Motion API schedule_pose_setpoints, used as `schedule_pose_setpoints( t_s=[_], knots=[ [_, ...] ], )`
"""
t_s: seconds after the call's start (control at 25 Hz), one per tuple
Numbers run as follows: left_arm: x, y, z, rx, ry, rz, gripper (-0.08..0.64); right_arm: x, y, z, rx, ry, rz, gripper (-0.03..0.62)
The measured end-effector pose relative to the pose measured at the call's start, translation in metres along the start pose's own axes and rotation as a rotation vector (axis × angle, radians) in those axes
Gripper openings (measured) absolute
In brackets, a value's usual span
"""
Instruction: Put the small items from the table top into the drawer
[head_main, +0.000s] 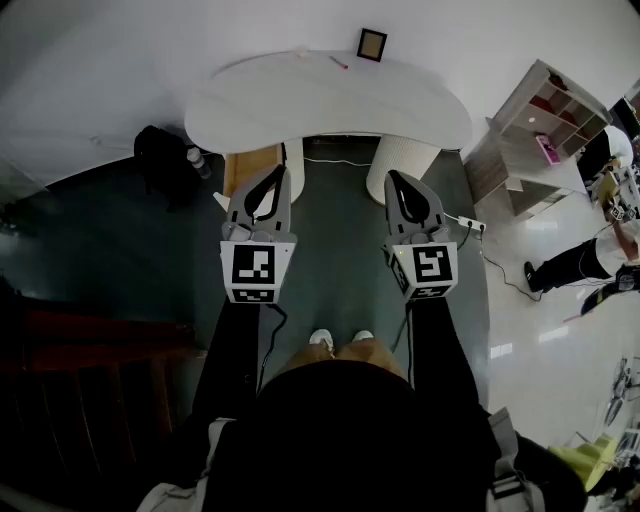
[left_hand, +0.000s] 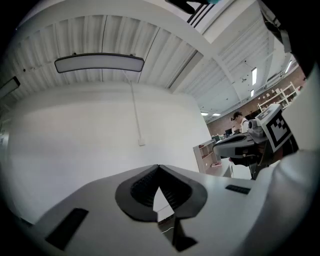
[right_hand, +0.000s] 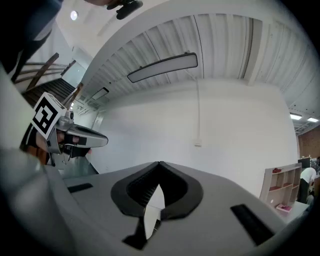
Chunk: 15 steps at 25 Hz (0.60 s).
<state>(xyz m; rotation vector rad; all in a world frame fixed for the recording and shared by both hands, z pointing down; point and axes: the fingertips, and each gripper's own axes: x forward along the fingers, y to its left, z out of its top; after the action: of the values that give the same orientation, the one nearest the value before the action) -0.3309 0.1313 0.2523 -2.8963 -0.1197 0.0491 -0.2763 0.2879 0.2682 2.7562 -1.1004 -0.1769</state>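
A white curved table (head_main: 300, 105) stands ahead of me. On its far edge I see a small dark picture frame (head_main: 372, 44) and a thin pink item (head_main: 340, 62). A wooden drawer unit (head_main: 250, 165) sits under the table's left side. My left gripper (head_main: 281, 171) (left_hand: 159, 166) and right gripper (head_main: 392, 177) (right_hand: 160, 163) are held side by side above the floor, short of the table. Both point at the white wall. Their jaws are shut with the tips touching, and nothing is between them.
A black bag (head_main: 162, 160) and a bottle (head_main: 197, 160) rest on the floor left of the table. A power strip (head_main: 470, 223) with cables lies at the right. Farther right stands an open shelf unit (head_main: 545, 120), with a person (head_main: 580, 262) near it. Dark stairs (head_main: 90, 370) are at my left.
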Motion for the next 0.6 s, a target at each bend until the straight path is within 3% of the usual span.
schedule_pose_setpoints(
  t_s=[0.6],
  knots=[
    [0.004,0.01,-0.003,0.002,0.0,0.016,0.015,0.01,0.004,0.001,-0.008,-0.019,0.013,0.028]
  ],
)
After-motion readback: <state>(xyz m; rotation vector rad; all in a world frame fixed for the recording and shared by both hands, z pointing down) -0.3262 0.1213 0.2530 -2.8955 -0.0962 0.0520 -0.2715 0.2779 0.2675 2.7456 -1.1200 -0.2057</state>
